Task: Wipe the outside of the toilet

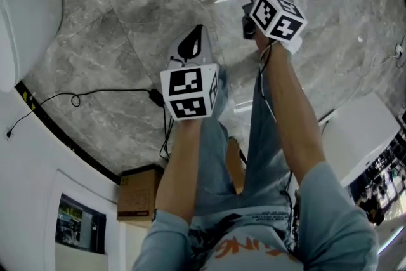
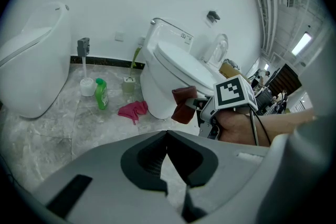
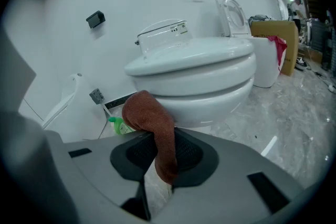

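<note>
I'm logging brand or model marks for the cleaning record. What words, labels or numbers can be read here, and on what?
"NG": apparent tail of the orange print on the shirt, rest hidden; small line above unreadable.
Toilet tank: small dark marks, too small to read.
Cardboard box: label too blurred.
Green bottle: label unreadable.
Brown cloth in the right gripper: no print.

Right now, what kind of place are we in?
Likely a toilet showroom or test bathroom, not a home: one toilet, a second toilet close by, plus a toilet brush and green bottle.
</note>
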